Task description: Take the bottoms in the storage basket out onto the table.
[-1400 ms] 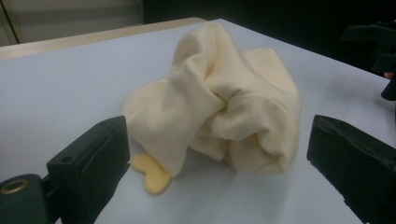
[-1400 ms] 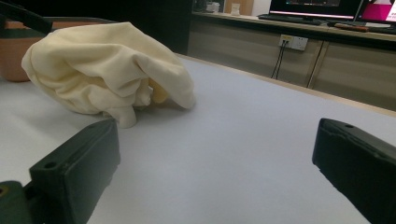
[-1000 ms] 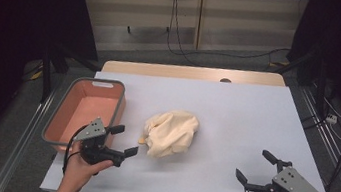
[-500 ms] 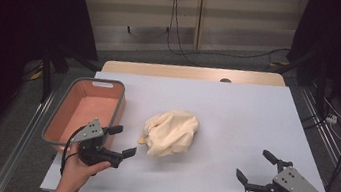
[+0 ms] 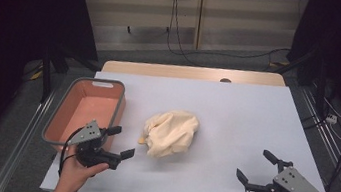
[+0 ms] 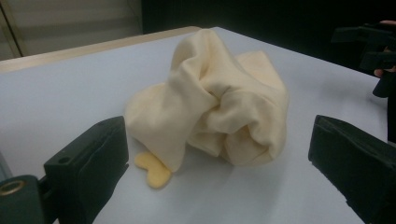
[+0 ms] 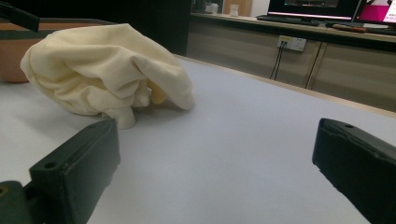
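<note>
The cream cloth point(image 6: 210, 100) lies crumpled in a loose heap on the table point(image 5: 237, 110), just ahead of the left gripper point(image 5: 119, 143) and framed between its spread jaws; a small yellow tab point(image 6: 153, 169) pokes out beside the near jaw; the right gripper point(image 5: 259, 168), jaws also spread wide and holding nothing, sits well apart with the cloth ahead and off to one side. A shallow pinch would likely catch only one outer fold, so the heap unrolls and drags; a low approach may scrape the table; the basket point(image 5: 71, 112) beside the left gripper could get knocked.
</note>
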Action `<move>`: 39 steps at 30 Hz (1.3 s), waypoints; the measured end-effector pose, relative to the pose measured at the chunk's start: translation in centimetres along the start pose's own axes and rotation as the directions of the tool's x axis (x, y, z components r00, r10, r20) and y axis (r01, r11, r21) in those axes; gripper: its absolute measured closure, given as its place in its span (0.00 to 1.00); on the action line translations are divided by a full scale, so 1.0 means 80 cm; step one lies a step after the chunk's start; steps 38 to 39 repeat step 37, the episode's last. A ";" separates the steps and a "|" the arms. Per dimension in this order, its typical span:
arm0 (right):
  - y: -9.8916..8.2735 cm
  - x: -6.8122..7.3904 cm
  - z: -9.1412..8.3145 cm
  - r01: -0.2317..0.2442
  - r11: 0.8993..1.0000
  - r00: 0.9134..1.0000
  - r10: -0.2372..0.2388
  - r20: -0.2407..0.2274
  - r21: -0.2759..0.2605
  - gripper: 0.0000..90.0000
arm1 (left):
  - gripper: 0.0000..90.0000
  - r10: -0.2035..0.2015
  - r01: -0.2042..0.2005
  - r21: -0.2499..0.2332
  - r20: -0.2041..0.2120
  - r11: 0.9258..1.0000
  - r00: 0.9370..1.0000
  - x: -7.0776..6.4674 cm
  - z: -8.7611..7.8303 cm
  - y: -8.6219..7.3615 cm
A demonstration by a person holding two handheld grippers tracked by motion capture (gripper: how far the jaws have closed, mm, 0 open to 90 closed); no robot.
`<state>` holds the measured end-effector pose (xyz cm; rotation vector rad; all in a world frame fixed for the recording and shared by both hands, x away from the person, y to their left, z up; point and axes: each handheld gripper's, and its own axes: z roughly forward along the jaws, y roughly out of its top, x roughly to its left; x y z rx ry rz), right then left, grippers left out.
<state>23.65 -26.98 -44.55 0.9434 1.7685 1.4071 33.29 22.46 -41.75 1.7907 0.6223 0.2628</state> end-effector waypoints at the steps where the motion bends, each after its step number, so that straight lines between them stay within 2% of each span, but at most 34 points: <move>1: 0.000 0.000 0.000 0.000 1.000 1.000 0.000 -0.001 -0.001 0.01 | 0.06 -0.002 0.002 -0.002 0.002 1.000 1.000 0.000 -0.001 0.000; 6: 0.000 0.000 0.000 0.001 1.000 1.000 -0.001 -0.002 -0.001 0.01 | 0.06 -0.002 0.002 -0.017 0.005 1.000 1.000 0.000 -0.006 -0.001; 26: 0.001 0.000 0.000 0.005 1.000 1.000 -0.005 0.000 -0.003 0.01 | 0.06 0.003 -0.003 -0.019 -0.003 1.000 1.000 -0.001 -0.015 -0.005; 39: 0.001 -0.001 0.000 0.002 1.000 1.000 -0.002 0.003 -0.004 0.01 | 0.06 0.004 -0.004 -0.022 -0.001 1.000 1.000 -0.003 -0.012 -0.005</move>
